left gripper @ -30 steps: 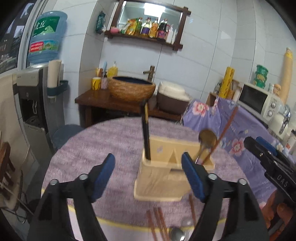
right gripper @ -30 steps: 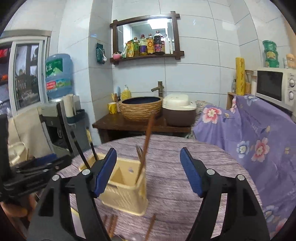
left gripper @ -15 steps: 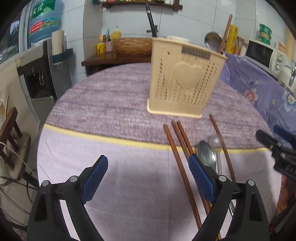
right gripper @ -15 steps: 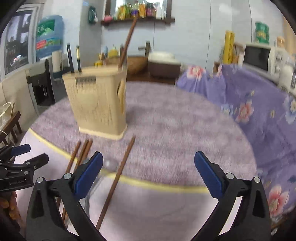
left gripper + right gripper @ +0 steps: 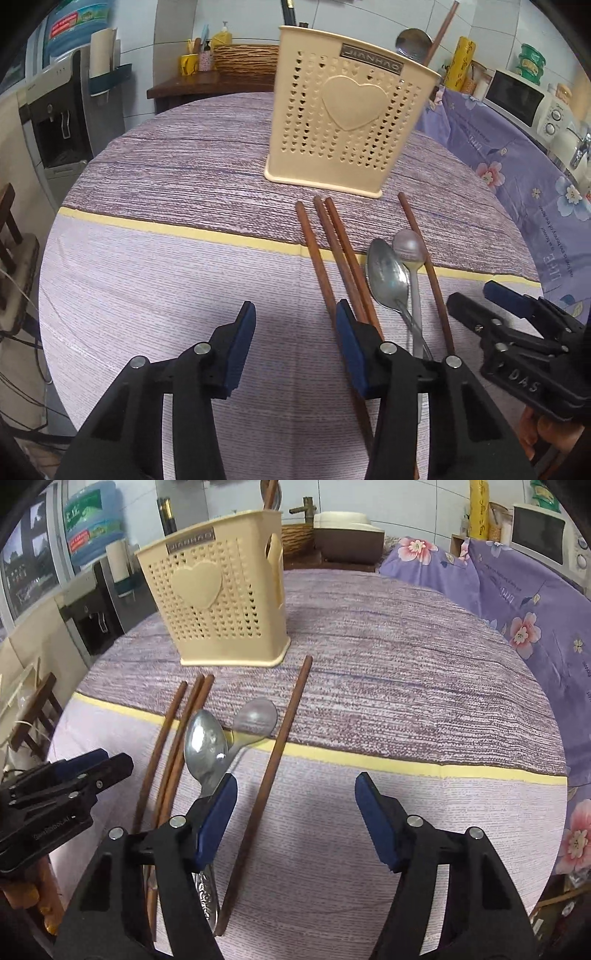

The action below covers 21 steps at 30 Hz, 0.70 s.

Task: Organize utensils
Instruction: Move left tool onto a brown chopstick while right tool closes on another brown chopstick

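A cream perforated utensil holder (image 5: 347,122) with a heart on its front stands on the round table; it also shows in the right wrist view (image 5: 221,598). It holds dark chopsticks, a brown chopstick and a spoon. Several brown chopsticks (image 5: 332,254) and two metal spoons (image 5: 388,277) lie in front of it, also seen in the right wrist view as chopsticks (image 5: 173,746) and spoons (image 5: 207,742). My left gripper (image 5: 295,332) is open and empty, low over the cloth beside the chopsticks. My right gripper (image 5: 295,805) is open and empty, astride a single chopstick (image 5: 280,738).
The table (image 5: 166,184) has a purple striped cloth with a yellow band. A water dispenser (image 5: 62,107) stands at the left, a floral-covered counter with a microwave (image 5: 517,92) at the right, and a wooden side table with a woven basket (image 5: 243,62) behind.
Both grippers have dropped from above the holder to low over the near part of the table, by the loose chopsticks and spoons. The left gripper's jaws have narrowed somewhat.
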Motion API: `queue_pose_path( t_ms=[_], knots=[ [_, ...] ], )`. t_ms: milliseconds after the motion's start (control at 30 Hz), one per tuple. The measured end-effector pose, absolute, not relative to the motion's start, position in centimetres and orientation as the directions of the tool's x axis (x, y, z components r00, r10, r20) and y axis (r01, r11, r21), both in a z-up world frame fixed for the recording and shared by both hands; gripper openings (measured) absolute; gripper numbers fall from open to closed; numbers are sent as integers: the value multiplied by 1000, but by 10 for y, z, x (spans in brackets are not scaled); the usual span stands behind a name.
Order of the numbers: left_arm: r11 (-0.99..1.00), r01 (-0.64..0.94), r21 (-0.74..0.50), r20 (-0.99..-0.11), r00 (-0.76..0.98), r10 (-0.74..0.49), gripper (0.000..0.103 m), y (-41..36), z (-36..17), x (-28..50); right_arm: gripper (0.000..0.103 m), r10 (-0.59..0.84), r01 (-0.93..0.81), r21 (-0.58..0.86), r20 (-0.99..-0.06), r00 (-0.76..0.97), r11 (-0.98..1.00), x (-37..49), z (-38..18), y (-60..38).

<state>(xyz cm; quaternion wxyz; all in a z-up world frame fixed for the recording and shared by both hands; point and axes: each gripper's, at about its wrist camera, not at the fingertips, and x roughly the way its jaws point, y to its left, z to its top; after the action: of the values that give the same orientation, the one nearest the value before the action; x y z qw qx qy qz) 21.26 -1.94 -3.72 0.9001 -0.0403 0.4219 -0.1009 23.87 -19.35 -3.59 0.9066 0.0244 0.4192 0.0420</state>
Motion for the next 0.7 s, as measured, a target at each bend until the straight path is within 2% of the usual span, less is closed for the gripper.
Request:
queue_pose_path(
  t_ms=[333, 700],
  knots=[
    [984, 168, -54, -774, 616, -147, 38, -44, -45, 212, 65, 37, -61, 1, -794, 607, 998, 240, -48, -182],
    [979, 204, 24, -797, 595, -105, 33, -41, -44, 216, 65, 35, -87, -17, -823, 567, 996, 242, -44, -204]
  ],
)
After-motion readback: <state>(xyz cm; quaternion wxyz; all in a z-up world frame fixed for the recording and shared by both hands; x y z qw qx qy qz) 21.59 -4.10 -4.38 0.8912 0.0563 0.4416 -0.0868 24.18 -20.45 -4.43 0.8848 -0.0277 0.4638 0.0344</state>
